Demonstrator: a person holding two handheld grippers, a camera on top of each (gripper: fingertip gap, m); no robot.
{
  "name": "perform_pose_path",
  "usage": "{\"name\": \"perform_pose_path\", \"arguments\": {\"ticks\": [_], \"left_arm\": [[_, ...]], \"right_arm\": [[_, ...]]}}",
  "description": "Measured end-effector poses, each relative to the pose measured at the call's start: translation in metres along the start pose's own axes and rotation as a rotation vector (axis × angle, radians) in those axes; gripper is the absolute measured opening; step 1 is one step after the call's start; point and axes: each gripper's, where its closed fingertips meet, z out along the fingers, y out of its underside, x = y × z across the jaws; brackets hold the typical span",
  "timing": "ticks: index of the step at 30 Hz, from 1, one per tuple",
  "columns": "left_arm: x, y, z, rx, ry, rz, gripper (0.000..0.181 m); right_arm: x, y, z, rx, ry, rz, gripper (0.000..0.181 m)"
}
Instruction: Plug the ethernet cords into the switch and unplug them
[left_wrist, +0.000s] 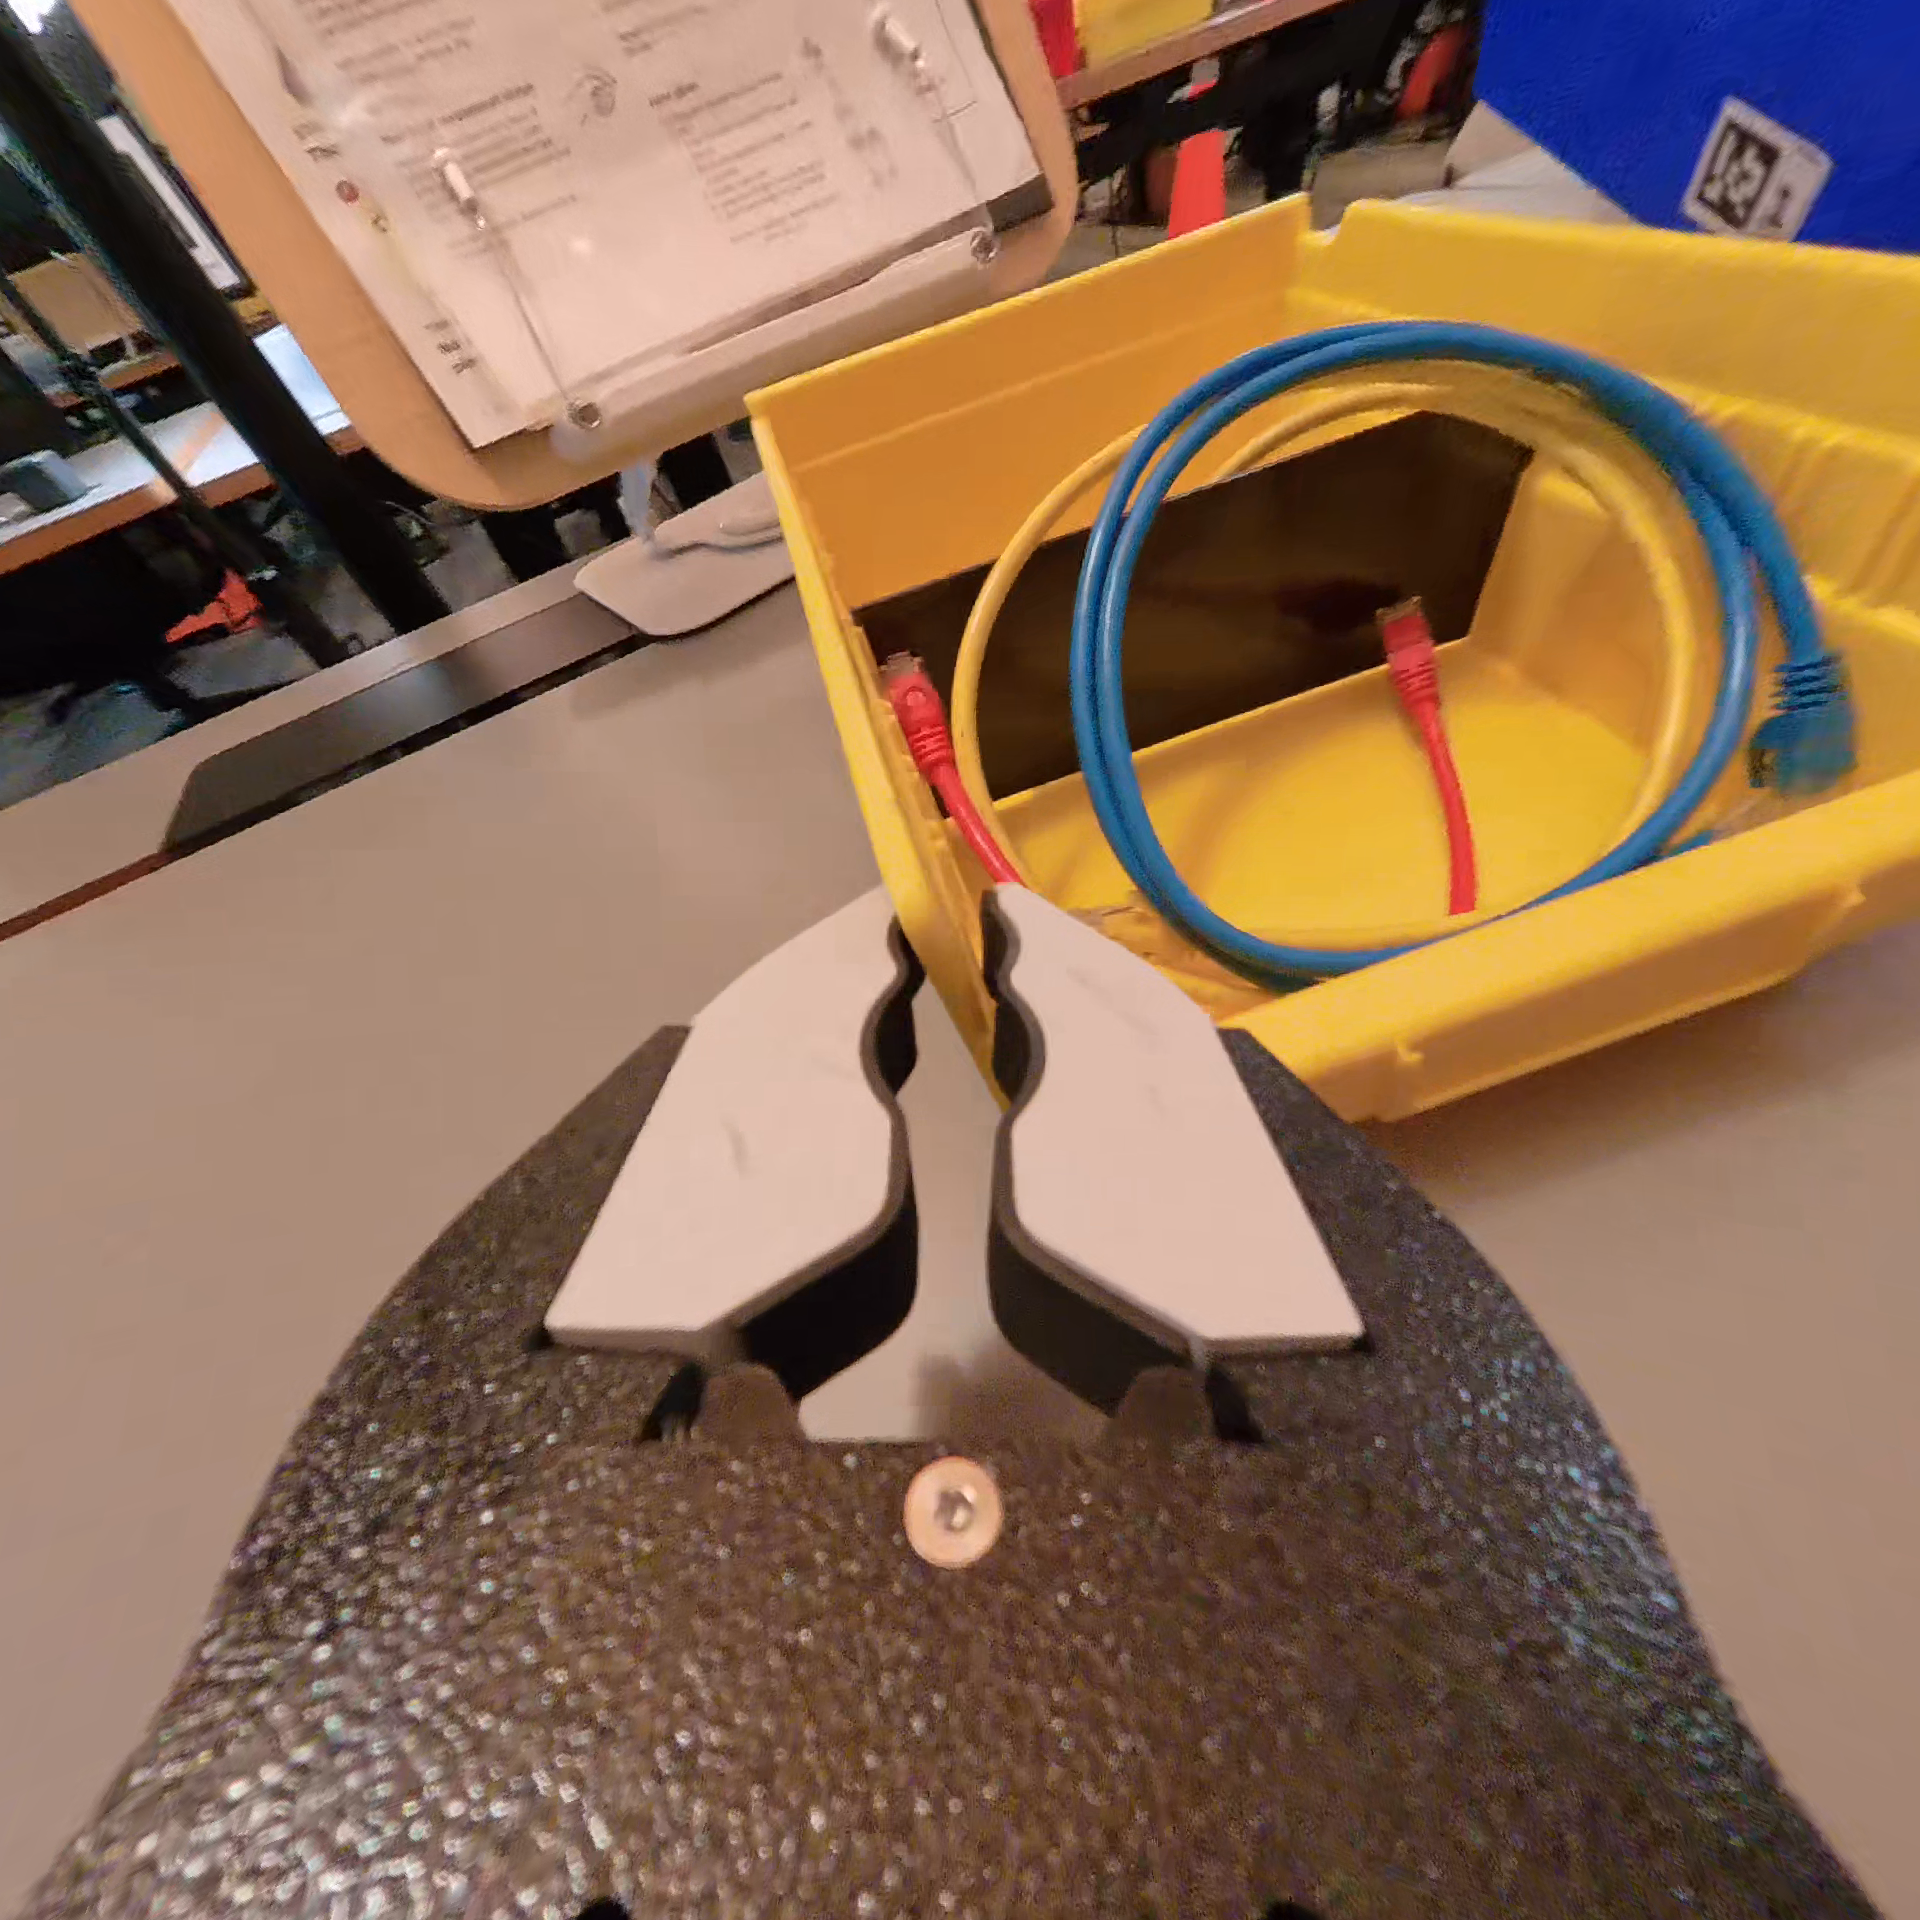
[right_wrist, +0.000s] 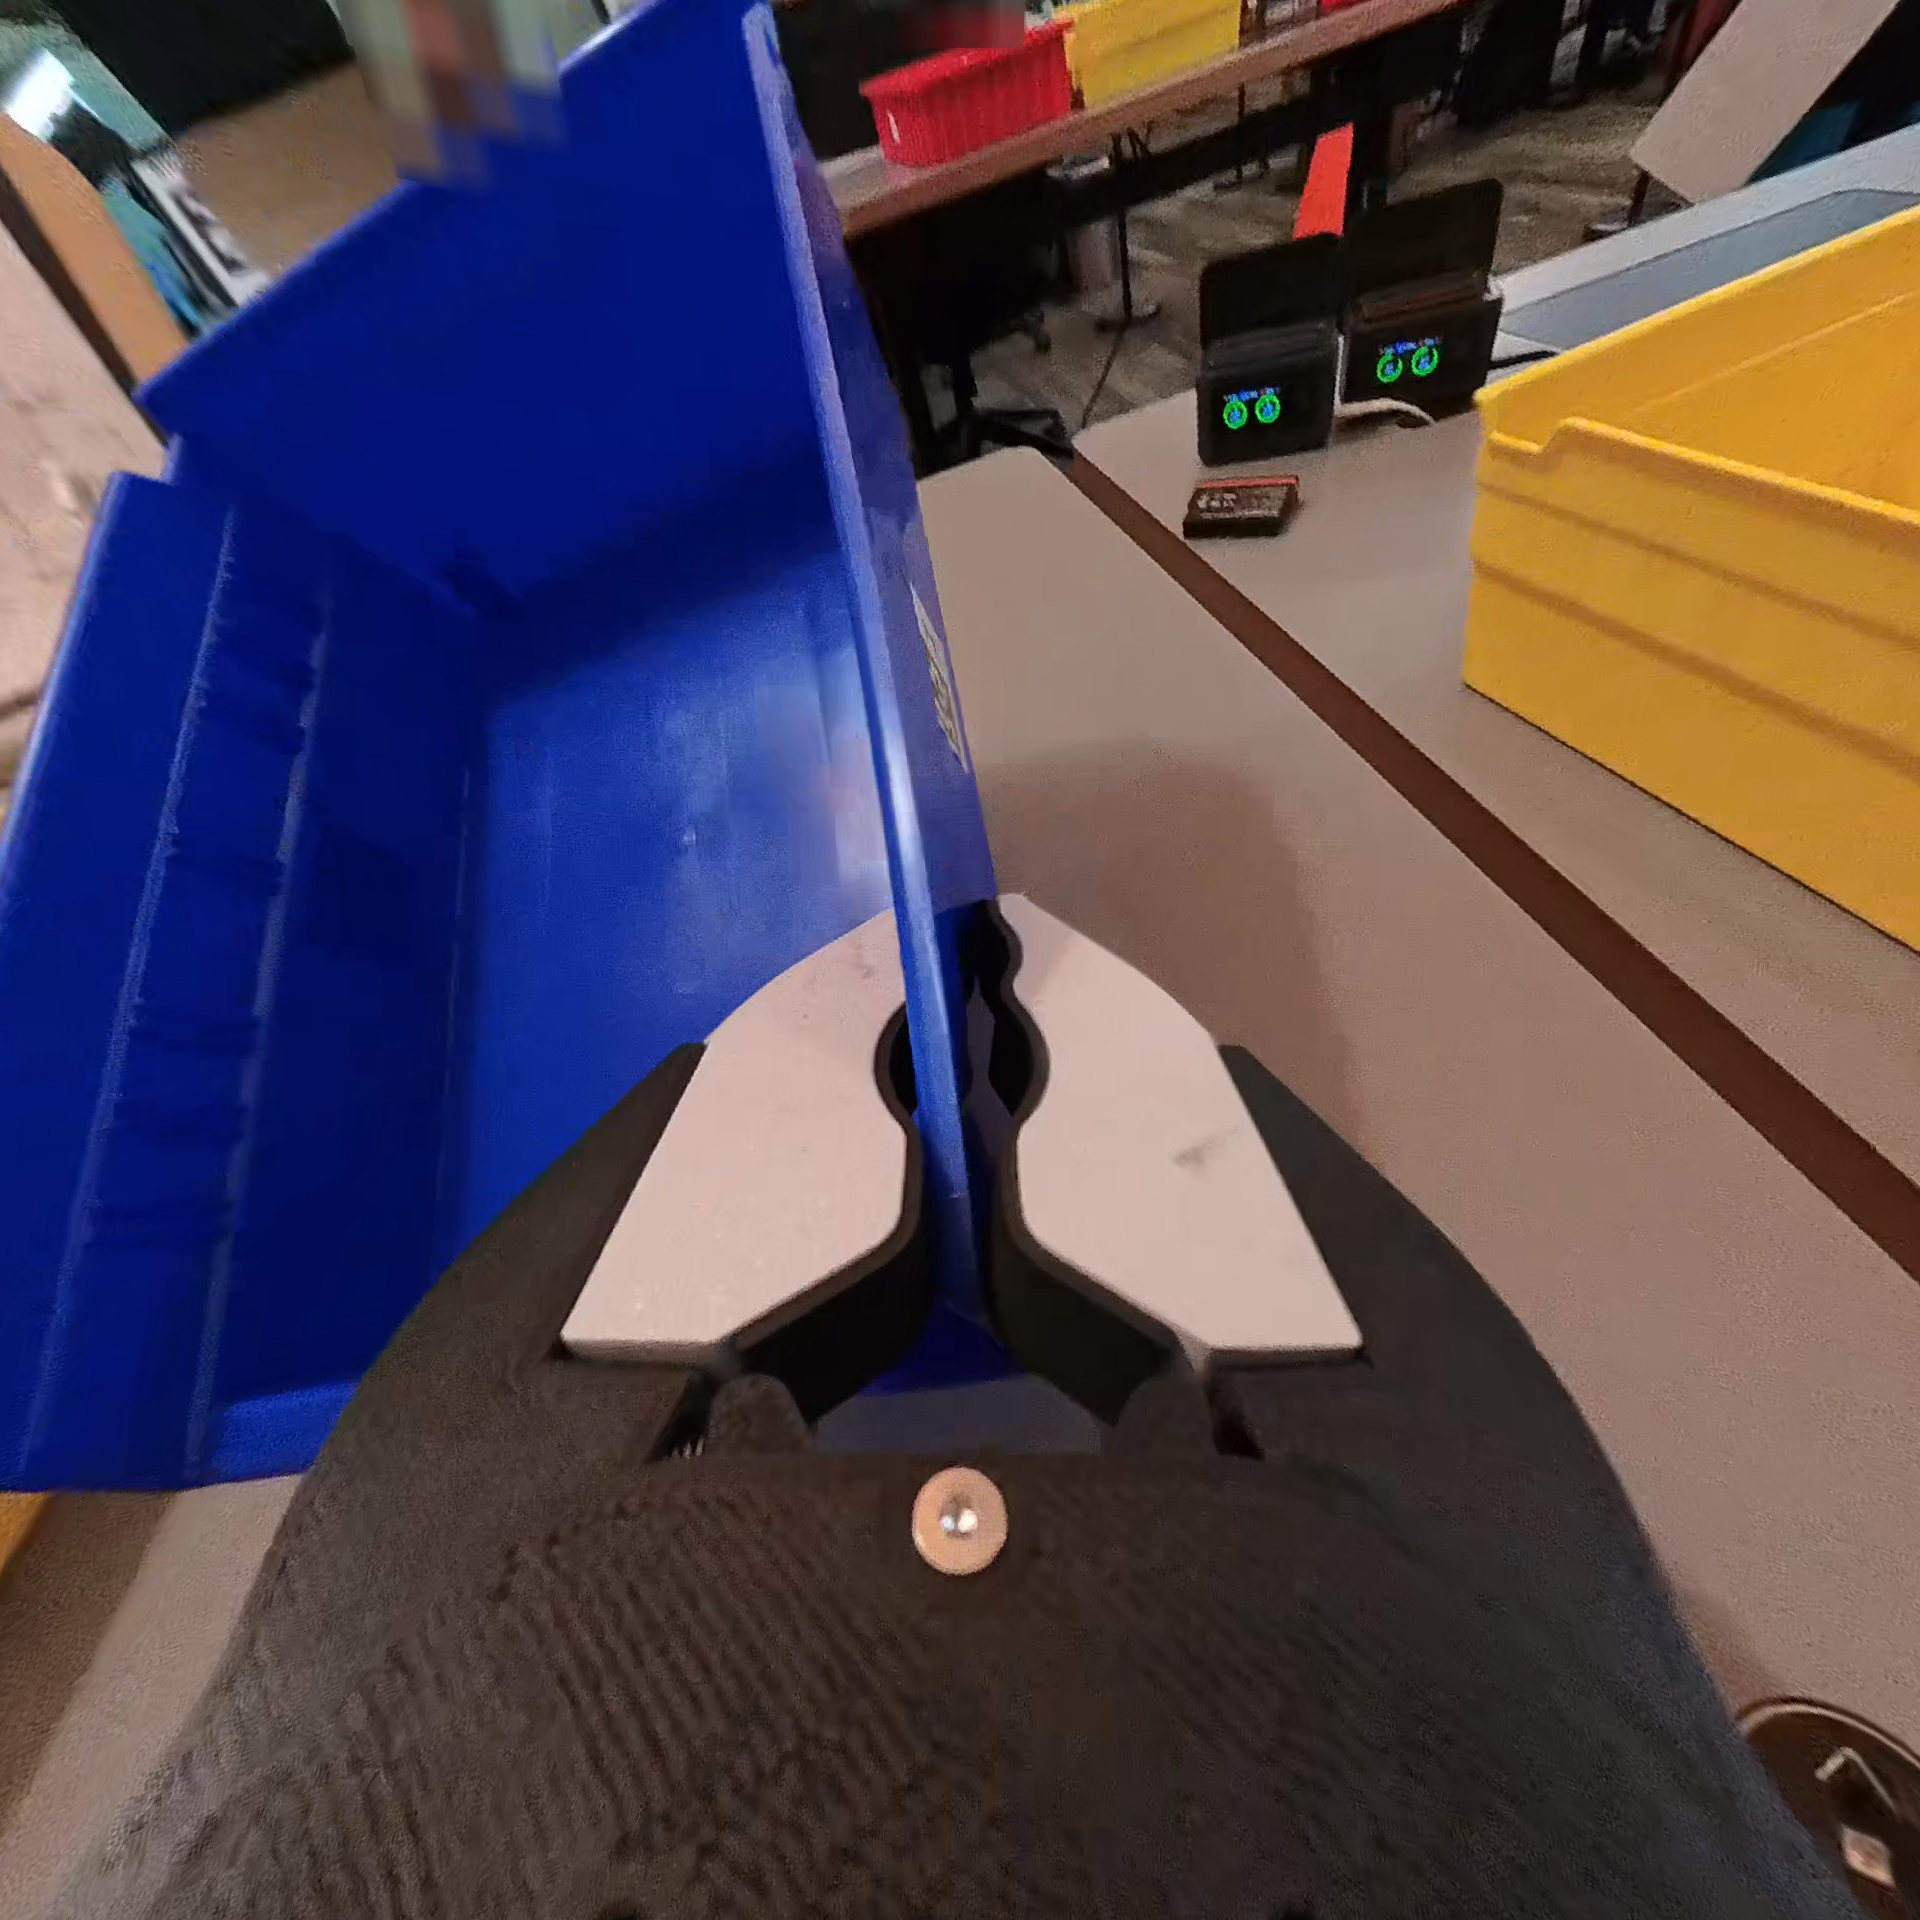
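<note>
Red, blue and yellow ethernet cords lie inside a yellow bin (left_wrist: 1039, 416) on the grey counter (left_wrist: 416, 1039): the red cord (left_wrist: 1439, 748) crosses the bin floor, its two plugs up against a dark divider (left_wrist: 1247, 582), while the blue cord (left_wrist: 1122, 644) and the yellow cord (left_wrist: 977, 623) loop over it. The left tongs (left_wrist: 951, 940) sit at the bin's near left corner with a narrow gap between them, pinching nothing. The right tongs (right_wrist: 951, 940) are pressed onto the right wall of a blue bin (right_wrist: 623, 520). A paper stand (left_wrist: 623, 208) is at the far left.
</note>
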Motion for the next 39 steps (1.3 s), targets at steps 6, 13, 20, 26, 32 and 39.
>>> {"name": "perform_pose_path", "arguments": {"ticks": [6, 13, 20, 26, 32, 39], "left_arm": [[-0.034, 0.011, -0.006, -0.042, -0.056, -0.06, 0.006], [-0.102, 0.035, -0.03, -0.074, -0.132, -0.224, 0.005], [-0.166, 0.061, -0.062, -0.109, -0.218, -0.315, 0.003], [-0.186, -0.004, -0.081, 0.02, -0.106, -0.192, 0.026], [-0.201, -0.056, -0.004, -0.21, 0.123, 0.079, 0.048], [-0.199, 0.002, 0.094, -0.775, 0.381, 0.626, 0.069]], "right_arm": [[0.009, 0.016, 0.016, -0.074, 0.034, 0.023, 0.006], [0.022, 0.028, 0.039, -0.063, 0.06, 0.091, 0.006], [0.019, 0.016, 0.072, -0.033, 0.059, 0.048, 0.005], [0.009, -0.013, 0.06, -0.028, 0.063, -0.055, 0.069], [-0.117, -0.096, 0.011, 0.31, -0.302, -0.18, 0.087], [-0.237, -0.085, -0.012, 0.338, -0.845, -0.047, 0.095]]}}
